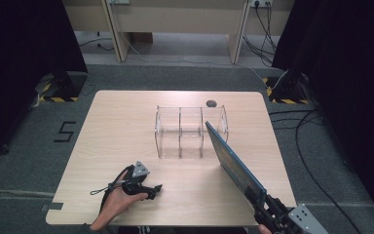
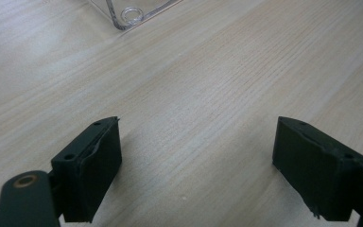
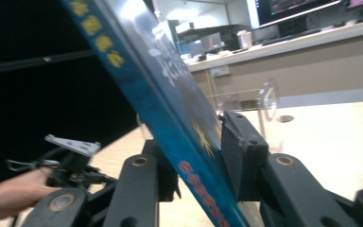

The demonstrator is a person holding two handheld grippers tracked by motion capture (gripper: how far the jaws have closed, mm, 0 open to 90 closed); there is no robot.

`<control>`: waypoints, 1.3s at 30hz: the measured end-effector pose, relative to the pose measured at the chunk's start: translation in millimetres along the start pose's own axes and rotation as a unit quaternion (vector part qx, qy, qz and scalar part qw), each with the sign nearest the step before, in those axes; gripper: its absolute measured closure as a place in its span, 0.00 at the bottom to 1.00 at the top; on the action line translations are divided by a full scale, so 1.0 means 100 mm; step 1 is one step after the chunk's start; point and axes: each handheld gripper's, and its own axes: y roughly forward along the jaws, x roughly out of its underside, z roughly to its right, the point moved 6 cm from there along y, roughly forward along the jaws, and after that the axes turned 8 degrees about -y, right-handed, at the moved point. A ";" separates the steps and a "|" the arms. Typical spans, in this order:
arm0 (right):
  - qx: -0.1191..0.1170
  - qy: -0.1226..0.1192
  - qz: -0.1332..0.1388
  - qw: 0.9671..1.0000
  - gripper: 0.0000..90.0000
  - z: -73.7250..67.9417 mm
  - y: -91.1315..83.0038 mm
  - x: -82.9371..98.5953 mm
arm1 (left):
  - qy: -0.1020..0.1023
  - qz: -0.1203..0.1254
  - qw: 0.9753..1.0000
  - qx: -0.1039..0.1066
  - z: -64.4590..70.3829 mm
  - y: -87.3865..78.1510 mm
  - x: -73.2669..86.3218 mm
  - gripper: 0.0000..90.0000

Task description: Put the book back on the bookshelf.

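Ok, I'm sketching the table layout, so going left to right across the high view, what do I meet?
The person's left hand with the left gripper resting on the table → clear acrylic divider rack → thin blue book held up at a slant → right gripper at the bottom edge.

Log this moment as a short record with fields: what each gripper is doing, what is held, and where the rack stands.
held thing: blue book, tilted, top corner by the rack's right end
right gripper: jaws shut on the book's lower edge, at the table's near right corner
left gripper: jaws wide apart, nothing between them, low over the table
left hand: at the near left edge
rack: clear plastic, with dividers, mid-table, slots look empty
other: small dark round thing behind the rack
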 end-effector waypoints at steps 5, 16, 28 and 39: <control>0.015 -0.017 -0.009 1.000 0.81 0.07 -0.01 0.01 | 0.002 0.000 1.000 0.000 0.00 0.00 0.00 0.17; 0.024 -0.023 -0.010 0.999 0.83 0.10 -0.04 -0.02 | 0.005 0.000 1.000 -0.001 0.00 0.00 0.00 0.17; 0.048 -0.046 -0.006 0.998 0.87 0.21 -0.10 -0.05 | 0.008 0.001 1.000 -0.002 0.00 0.01 0.00 0.17; 0.060 -0.084 -0.016 0.995 0.88 0.26 -0.09 -0.05 | 0.010 0.002 1.000 -0.002 0.01 0.01 0.00 0.17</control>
